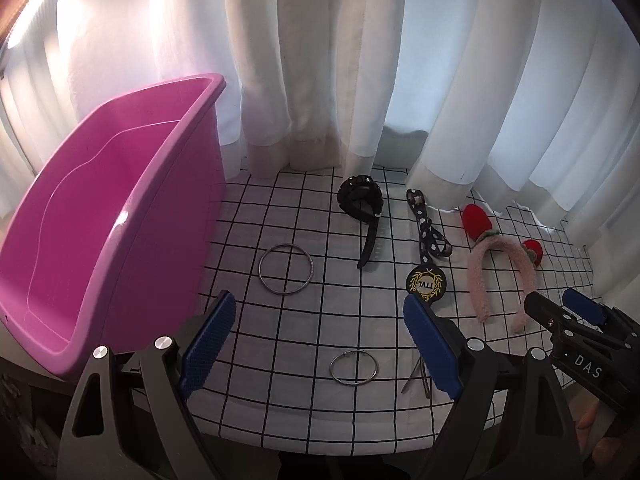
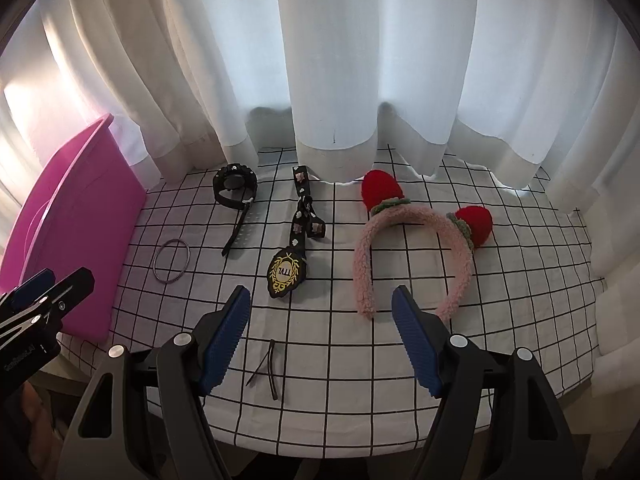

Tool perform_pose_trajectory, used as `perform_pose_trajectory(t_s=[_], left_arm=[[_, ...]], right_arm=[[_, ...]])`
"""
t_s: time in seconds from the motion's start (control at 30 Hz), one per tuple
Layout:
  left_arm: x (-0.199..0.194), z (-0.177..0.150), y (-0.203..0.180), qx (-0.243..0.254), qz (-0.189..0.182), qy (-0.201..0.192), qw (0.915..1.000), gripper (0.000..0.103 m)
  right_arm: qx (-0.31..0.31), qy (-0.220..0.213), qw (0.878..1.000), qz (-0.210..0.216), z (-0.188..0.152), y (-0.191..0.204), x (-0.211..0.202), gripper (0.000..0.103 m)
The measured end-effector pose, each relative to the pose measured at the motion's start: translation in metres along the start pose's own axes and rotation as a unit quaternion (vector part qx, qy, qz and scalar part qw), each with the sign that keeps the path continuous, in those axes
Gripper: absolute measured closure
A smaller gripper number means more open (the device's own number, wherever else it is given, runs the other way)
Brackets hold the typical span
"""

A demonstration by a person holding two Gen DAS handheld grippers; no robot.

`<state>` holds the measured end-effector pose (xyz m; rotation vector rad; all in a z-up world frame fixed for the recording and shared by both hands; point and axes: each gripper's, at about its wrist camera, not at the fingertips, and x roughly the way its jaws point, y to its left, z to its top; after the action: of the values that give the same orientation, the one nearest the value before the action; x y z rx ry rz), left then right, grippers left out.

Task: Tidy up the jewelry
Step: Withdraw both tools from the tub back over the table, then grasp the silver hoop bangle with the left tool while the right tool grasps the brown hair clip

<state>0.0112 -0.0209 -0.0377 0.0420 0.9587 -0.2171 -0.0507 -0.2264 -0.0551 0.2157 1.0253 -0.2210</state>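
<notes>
On the checked cloth (image 1: 304,336) lie a large metal bangle (image 1: 285,269) (image 2: 171,261), a small metal ring (image 1: 354,368), a black watch (image 1: 362,204) (image 2: 234,184), a black strap with an oval badge (image 1: 426,282) (image 2: 287,272), a pink fluffy headband with red strawberries (image 1: 500,268) (image 2: 416,248) and a thin hairpin (image 2: 269,364) (image 1: 416,376). My left gripper (image 1: 320,340) hovers open above the small ring. My right gripper (image 2: 322,340) hovers open between the hairpin and the headband's ends. Neither holds anything.
An empty pink plastic tub (image 1: 100,224) (image 2: 76,240) stands at the table's left side. White curtains (image 2: 332,60) hang along the back edge. The table's front edge runs just below the grippers. Each gripper shows at the other view's border.
</notes>
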Motion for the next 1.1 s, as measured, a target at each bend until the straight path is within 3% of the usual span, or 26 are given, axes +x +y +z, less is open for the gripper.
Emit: perform_pose_trajectory(t_s=[0.33,0.67,1.1], left_arm=[[0.052,-0.034,-0.004,0.015,0.002,0.048,0.9988,0.019],[0.083,-0.054,0.007,0.007,0.014,0.065,0.9977,0.019],[0.105,-0.076,0.002,0.031,0.008,0.085,0.9958,0.019]], right_arm=[[0.037,0.033,0.999,-0.017,-0.026,-0.034,0.034,0.033],[0.054,0.054,0.997,-0.033,-0.04,-0.057,0.069,0.033],[0.04,0.075,0.996,0.016,-0.061,-0.021,0.089,0.033]])
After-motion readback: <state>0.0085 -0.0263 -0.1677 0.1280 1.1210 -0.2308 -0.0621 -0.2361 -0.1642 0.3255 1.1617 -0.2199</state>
